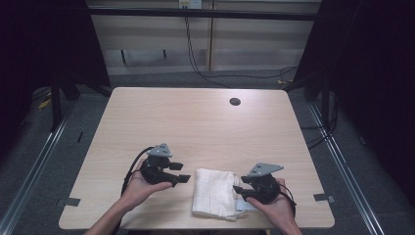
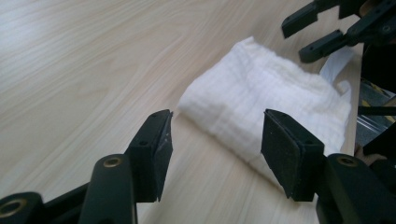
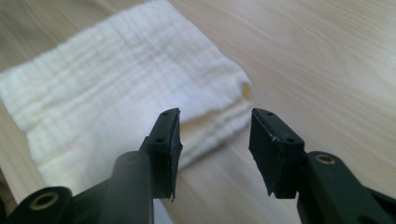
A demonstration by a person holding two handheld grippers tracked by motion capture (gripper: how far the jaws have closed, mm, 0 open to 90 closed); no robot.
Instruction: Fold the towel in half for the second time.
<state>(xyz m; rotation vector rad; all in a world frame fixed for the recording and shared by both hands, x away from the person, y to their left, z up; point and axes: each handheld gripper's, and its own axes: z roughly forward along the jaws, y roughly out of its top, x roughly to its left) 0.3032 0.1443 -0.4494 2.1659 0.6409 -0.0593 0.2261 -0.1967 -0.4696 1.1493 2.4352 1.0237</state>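
The pale wooden counter (image 1: 195, 122) carries a folded white cloth (image 1: 214, 193) near its front edge, between the two hands. The left gripper (image 1: 182, 172) sits just left of the cloth, jaws released and empty. The right gripper (image 1: 238, 191) hovers at the cloth's right edge, jaws apart, gripping nothing.

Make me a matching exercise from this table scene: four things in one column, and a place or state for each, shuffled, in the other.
Things:
1. left tool
2. right tool
3. white cloth
4. dark round hole

Places or states:
A. folded, lying flat between the two tools
B. far side of the table, right of centre
C. open, at the cloth's left edge, nothing between its jaws
D. open, at the cloth's right edge, near the table's front

Pairs: 1-C, 2-D, 3-A, 4-B
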